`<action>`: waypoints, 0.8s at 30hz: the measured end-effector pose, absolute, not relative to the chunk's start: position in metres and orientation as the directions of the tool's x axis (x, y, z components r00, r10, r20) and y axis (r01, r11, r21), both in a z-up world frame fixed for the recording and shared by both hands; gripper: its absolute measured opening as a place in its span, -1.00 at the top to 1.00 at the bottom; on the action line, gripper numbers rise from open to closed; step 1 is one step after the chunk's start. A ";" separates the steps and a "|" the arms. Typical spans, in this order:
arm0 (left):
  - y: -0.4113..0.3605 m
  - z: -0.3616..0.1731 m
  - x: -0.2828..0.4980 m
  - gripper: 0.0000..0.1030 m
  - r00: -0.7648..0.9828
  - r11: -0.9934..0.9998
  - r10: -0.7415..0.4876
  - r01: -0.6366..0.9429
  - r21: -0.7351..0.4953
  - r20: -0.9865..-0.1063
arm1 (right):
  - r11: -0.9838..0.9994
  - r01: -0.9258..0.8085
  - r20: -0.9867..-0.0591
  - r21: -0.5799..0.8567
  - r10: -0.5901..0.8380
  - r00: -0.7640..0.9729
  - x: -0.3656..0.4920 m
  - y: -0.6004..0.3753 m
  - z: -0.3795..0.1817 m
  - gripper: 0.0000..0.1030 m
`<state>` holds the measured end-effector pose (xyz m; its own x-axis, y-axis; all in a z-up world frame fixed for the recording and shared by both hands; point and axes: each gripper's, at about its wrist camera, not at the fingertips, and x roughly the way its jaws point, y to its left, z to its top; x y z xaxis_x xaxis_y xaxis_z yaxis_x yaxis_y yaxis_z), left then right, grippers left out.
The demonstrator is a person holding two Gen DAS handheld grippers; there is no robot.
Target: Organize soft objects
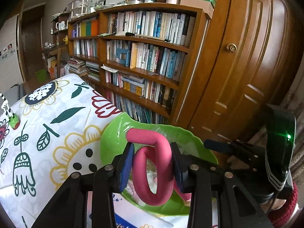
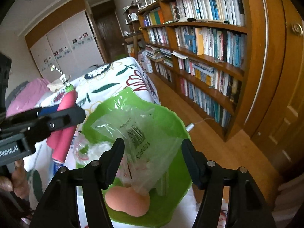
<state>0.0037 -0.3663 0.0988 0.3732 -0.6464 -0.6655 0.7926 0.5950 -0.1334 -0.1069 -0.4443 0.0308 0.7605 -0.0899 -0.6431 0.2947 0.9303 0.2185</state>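
Left gripper point(image 1: 153, 168) clamps pink foam roller point(image 1: 152, 171), bent into loop over green bowl point(image 1: 112, 138); free end points toward bookshelf point(image 1: 144, 60). Right gripper point(image 2: 153, 161) gapes wide, holding nothing, above bowl. Inside bowl: clear bag point(image 2: 140, 142) printed "100PCS", peach sponge point(image 2: 127, 201). Left gripper body reads "iRobot.AI".

Bowl point(image 2: 171, 125) on bench point(image 1: 57, 114) at edge nearest bookshelf point(image 2: 209, 47). Plastic bag point(image 2: 144, 144) and sponge point(image 2: 127, 201) in bowl, sponge nearer camera. Foam tube point(image 1: 152, 171) over bowl, between left gripper point(image 1: 152, 169) fingers.
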 end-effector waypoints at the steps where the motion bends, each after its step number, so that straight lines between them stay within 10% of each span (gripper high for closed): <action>1: -0.368 0.098 0.004 0.19 0.371 0.594 -0.644 0.794 -0.132 -0.669 | 0.933 0.294 -0.647 0.207 -0.094 0.756 -0.106 -0.444 0.030 -0.24; 6: -0.370 0.102 0.005 -0.66 0.411 0.612 -0.640 0.784 -0.107 -0.650 | 0.940 0.285 -0.661 0.189 -0.093 0.745 -0.105 -0.441 0.029 -0.25; 24: -0.342 0.102 0.016 -0.66 0.462 0.674 -0.597 0.733 -0.096 -0.656 | 0.958 0.217 -0.628 0.186 -0.054 0.776 -0.110 -0.435 0.043 -0.50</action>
<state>0.0162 -0.3419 0.1018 0.4623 -0.5968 -0.6559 0.7327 0.6736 -0.0964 -0.1098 -0.4348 0.0435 0.7763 -0.0538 -0.6280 0.2166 0.9585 0.1856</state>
